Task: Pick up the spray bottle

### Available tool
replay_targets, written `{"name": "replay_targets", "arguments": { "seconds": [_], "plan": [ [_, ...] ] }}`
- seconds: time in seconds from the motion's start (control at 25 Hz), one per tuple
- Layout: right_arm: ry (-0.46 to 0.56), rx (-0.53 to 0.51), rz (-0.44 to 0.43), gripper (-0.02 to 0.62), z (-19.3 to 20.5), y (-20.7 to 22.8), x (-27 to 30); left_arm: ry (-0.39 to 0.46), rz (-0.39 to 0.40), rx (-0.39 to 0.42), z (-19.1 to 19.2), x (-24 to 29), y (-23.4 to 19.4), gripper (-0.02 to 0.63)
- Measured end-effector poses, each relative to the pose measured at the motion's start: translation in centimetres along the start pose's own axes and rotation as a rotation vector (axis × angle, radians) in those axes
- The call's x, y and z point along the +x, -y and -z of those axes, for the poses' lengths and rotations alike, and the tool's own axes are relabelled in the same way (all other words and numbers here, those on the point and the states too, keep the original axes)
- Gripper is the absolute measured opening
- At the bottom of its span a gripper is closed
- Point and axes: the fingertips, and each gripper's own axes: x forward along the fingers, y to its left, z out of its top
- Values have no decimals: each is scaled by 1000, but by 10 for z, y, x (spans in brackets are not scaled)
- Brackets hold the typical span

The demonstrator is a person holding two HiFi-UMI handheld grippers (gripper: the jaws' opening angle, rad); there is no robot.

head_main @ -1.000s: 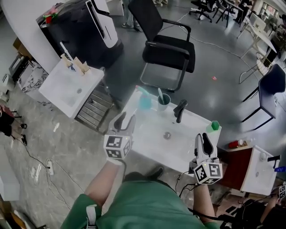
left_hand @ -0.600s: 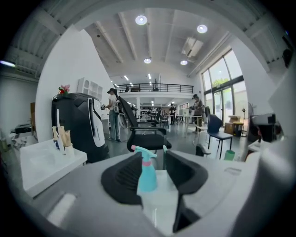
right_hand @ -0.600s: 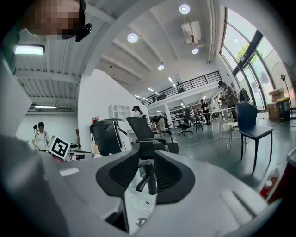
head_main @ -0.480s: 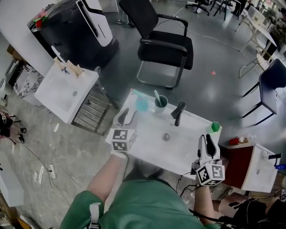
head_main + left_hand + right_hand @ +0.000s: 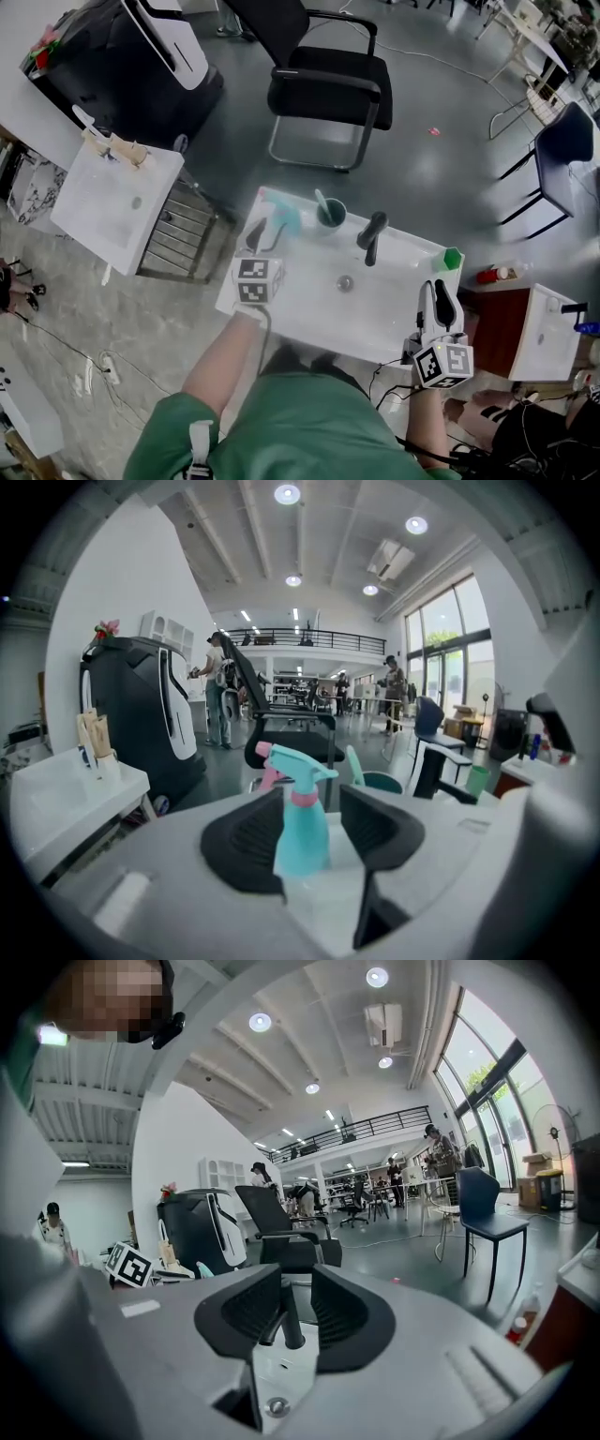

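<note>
Your left gripper (image 5: 266, 230) is the nearer of the 2: its jaws have just been opening and now stand wide, gripping nothing. The teal spray bottle (image 5: 300, 827) stands upright straight ahead of them at the back left corner of the white sink (image 5: 309, 309), framed in the gap but clear of the pads. Its long axis runs vertically, so push straight forward to bracket it. Your right gripper (image 5: 437, 298) sits well apart at the sink's near right edge, jaws parted and empty

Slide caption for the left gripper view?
Left tool, jaws just opened wider, frames the teal spray bottle, not yet gripped.
</note>
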Motion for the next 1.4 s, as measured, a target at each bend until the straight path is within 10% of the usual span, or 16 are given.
{"name": "replay_targets", "arguments": {
  "seconds": [1.4],
  "plan": [
    [-32, 29, 117, 100, 15, 6, 14, -43, 52, -2, 3, 71, -10, 132]
  ]
}}
